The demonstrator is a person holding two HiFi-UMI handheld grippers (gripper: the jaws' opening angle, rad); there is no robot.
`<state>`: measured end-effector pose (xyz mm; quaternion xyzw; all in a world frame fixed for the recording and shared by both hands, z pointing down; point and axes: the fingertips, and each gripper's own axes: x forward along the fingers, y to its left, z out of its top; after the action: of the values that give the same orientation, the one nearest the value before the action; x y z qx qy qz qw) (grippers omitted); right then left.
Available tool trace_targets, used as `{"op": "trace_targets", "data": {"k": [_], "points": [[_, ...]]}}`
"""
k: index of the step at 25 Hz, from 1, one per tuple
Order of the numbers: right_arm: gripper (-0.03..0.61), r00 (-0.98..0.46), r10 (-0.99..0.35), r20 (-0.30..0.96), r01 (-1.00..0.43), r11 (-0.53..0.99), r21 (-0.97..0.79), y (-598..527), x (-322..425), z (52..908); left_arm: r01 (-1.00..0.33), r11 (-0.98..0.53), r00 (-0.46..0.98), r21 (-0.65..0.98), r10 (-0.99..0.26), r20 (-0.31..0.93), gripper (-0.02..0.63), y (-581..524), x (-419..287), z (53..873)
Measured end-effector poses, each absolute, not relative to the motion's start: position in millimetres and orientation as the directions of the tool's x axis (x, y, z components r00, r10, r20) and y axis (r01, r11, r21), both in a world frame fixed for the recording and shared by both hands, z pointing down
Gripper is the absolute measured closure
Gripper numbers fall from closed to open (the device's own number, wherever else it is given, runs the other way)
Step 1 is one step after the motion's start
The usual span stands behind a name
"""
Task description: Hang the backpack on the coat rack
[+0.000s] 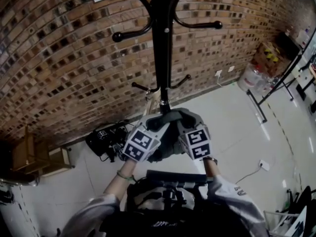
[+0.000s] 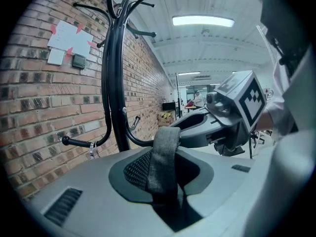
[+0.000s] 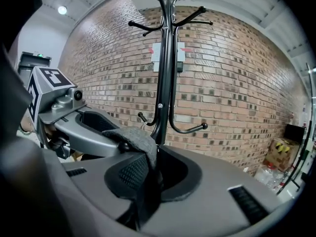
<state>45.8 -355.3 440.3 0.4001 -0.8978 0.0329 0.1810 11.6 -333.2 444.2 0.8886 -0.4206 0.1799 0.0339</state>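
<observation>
Left gripper (image 2: 168, 177) and right gripper (image 3: 150, 177): fingers of both clenched on handle strap (image 2: 165, 144), side by side. Backpack (image 1: 163, 201) hung below fingers. Coat rack (image 1: 162, 43) just ahead of fingers. Judged best: keep loop spread, raise above hook (image 1: 181, 81) tip, lower on, then release.

I'm seeing the coat rack (image 1: 163, 43) blocking 12 o'clock, the brick wall (image 1: 64, 58) backing it, and the floor (image 1: 232, 127) lying open toward 2 o'clock.
</observation>
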Motion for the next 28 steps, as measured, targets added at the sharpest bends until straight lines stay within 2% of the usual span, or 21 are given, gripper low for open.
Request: {"op": "trace_targets", "data": {"k": [12, 19, 28], "points": [[0.518, -0.632, -0.673, 0.384, -0.711, 0.701, 0.058, -388, 31, 464, -0.795, -0.603, 0.538, -0.066, -0.752, 0.381, 0.502, -368, -3, 467], [0.515, -0.62, -0.68, 0.391, -0.71, 0.698, 0.088, -397, 29, 475, -0.783, -0.62, 0.561, -0.049, -0.737, 0.376, 0.5, -380, -3, 477], [0.509, -0.522, -0.756, 0.394, -0.771, 0.616, 0.161, -391, 32, 480, -0.784, -0.618, 0.563, -0.055, -0.746, 0.355, 0.484, -375, -4, 479]]}}
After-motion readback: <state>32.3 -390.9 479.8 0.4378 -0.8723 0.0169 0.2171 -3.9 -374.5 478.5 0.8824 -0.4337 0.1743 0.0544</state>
